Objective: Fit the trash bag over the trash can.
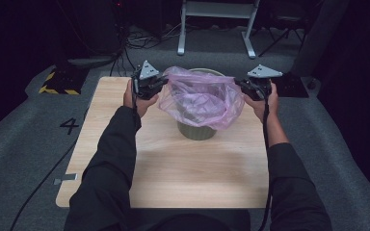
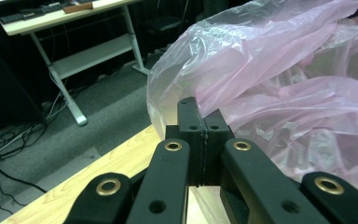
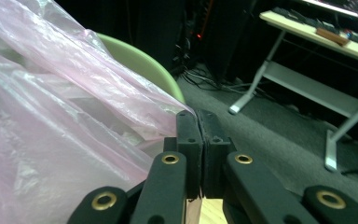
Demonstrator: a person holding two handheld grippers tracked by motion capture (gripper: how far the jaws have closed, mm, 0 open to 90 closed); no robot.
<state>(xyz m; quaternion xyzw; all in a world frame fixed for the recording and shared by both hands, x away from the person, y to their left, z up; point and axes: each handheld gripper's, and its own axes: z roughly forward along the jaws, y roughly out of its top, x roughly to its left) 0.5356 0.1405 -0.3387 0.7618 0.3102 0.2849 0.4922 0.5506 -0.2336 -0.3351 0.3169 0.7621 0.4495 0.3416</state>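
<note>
Bag [image 1: 200,98], pink translucent plastic, sits draped over the green bin [image 1: 197,129] at the far middle of the wooden table [image 1: 173,173]. Film is bunched and wrinkled, its mouth pulled wide to both sides above the bin rim; the lower part of the bin wall shows below the film.

Left gripper [image 1: 161,83] at the bag's left edge, held in the person's left hand [image 1: 136,98]. In the left gripper view its jaws are pressed together with the tips at the film's edge [image 2: 198,109]; film edge appears pinched between the pads, no gap visible.

Right gripper [image 1: 241,85] at the bag's right edge, held in the right hand [image 1: 265,103]. In the right gripper view its jaws are pressed together too, pink film running into the seam at the tips [image 3: 196,119]. Bin rim [image 3: 135,58] shows just behind the film there.

Both grippers sit at about the same height, on opposite sides of the bin, bag stretched between them. Both carry the grey three-cornered plate on top. Dark sleeves come in from the bottom of the high view. Grey carpet [image 1: 19,139] surrounds the table; white desk frame [image 1: 217,24] stands well behind.
</note>
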